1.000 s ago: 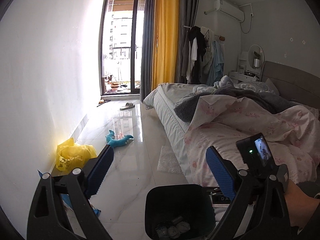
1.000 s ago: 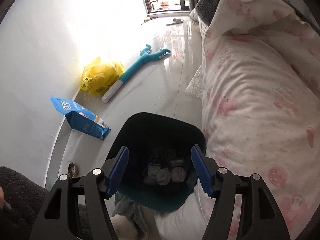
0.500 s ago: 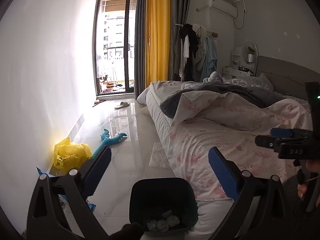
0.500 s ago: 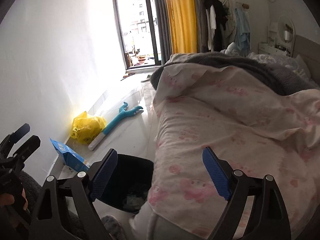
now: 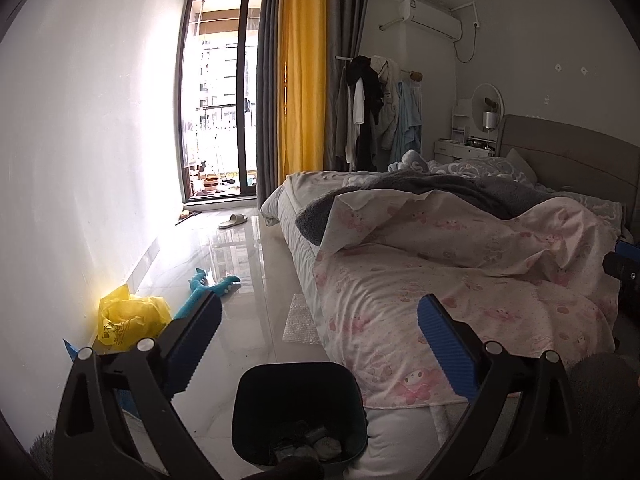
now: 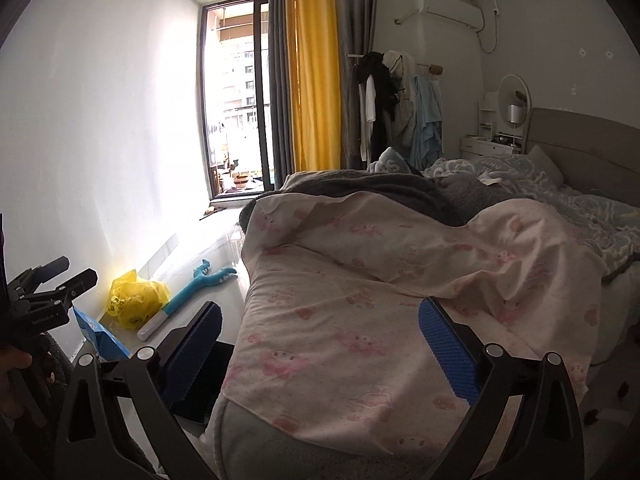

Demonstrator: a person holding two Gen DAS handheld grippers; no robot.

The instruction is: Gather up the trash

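Daylight from balcony door [image 5: 218,96]; glare on wall, floor; fisheye-warped edges.

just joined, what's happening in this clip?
A person is collecting trash in a bedroom with two handheld grippers. Both the left gripper and right gripper are open and empty; the right's jaws have just been opening. The black bin beside the bed holds scraps. A yellow bag lies by the wall.

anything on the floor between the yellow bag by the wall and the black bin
Nothing visible does. The yellow bag sits against the wall, the black bin stands nearer, beside the bed, with bare floor between them. The left tongs' own finger hides part of that stretch.
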